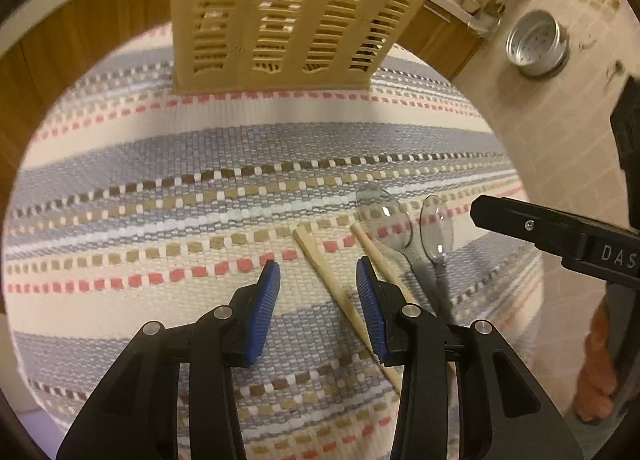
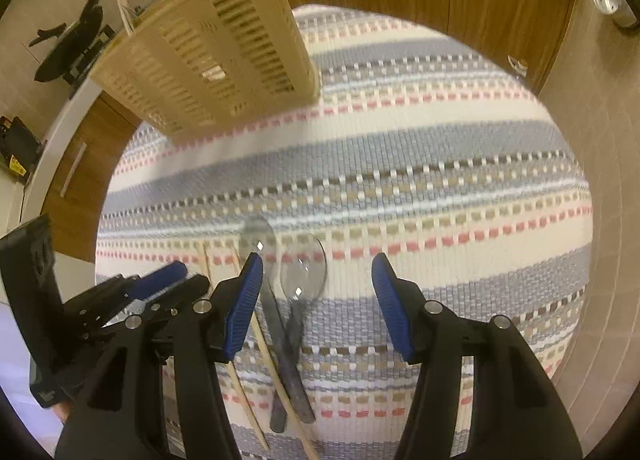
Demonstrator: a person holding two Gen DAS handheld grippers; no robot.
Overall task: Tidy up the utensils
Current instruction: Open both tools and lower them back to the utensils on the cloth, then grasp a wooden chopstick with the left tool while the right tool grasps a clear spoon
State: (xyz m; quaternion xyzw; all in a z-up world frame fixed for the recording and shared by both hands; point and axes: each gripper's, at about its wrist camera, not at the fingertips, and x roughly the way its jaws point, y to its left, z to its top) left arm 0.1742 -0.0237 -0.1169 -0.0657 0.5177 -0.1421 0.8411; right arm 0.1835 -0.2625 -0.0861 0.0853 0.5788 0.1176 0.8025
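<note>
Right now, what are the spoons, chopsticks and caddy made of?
Spoons: clear smoky plastic, glossy; the mat's stripes show through the bowls. Chopsticks: pale bamboo or wood, matte, unpainted. Utensil caddy: tan slotted walls, probably moulded plastic, possibly bamboo composite.

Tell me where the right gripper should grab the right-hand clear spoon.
Probably the dark handle just below the bowl of the spoon, from above, fingers straddling it. It lies flat and crosses the other spoon lower down. Right gripper is already open over it.
</note>
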